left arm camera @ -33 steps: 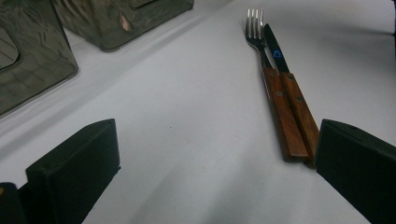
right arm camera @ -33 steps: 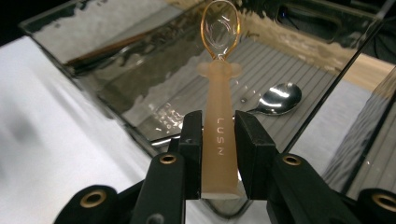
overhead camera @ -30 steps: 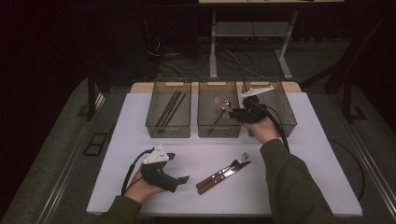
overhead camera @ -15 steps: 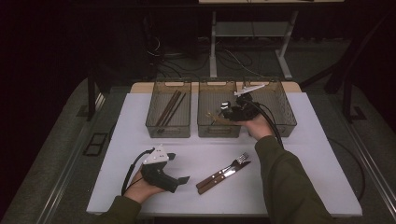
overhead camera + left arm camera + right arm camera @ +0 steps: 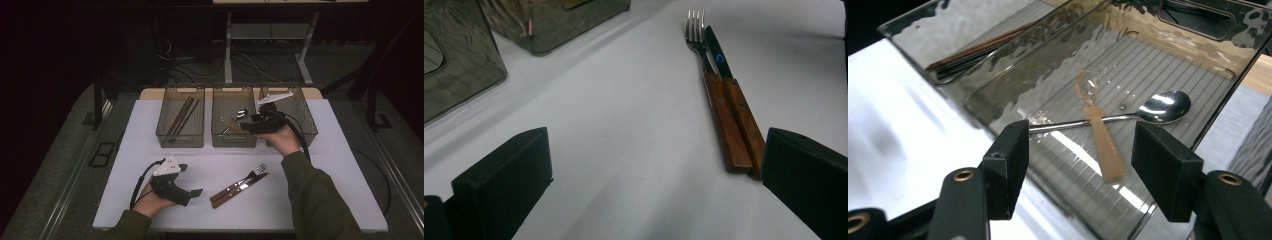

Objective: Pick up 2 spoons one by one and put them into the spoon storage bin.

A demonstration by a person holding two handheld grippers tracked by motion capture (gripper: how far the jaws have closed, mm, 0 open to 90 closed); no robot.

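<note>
My right gripper (image 5: 246, 126) hovers over the right side of the middle bin (image 5: 234, 141). Its jaws have just been opening and stand open with nothing between them (image 5: 1080, 165). Below them in that bin lie a metal spoon (image 5: 1148, 110) and a translucent amber plastic spoon (image 5: 1103, 137), crossing each other. My left gripper (image 5: 194, 192) rests on the white table near the front, open and empty (image 5: 654, 180). A wooden-handled fork (image 5: 704, 65) and knife (image 5: 736, 107) lie side by side just to its right (image 5: 240, 184).
The left bin (image 5: 180, 140) holds dark chopsticks (image 5: 182, 115). The right bin (image 5: 306, 117) stands behind my right hand. All three bins line the back of the white table (image 5: 330, 200). Table legs and cables stand on the dark floor beyond.
The right gripper reached left over the middle bin, then drew back slightly, and its jaws opened. The left gripper stayed where it was.
</note>
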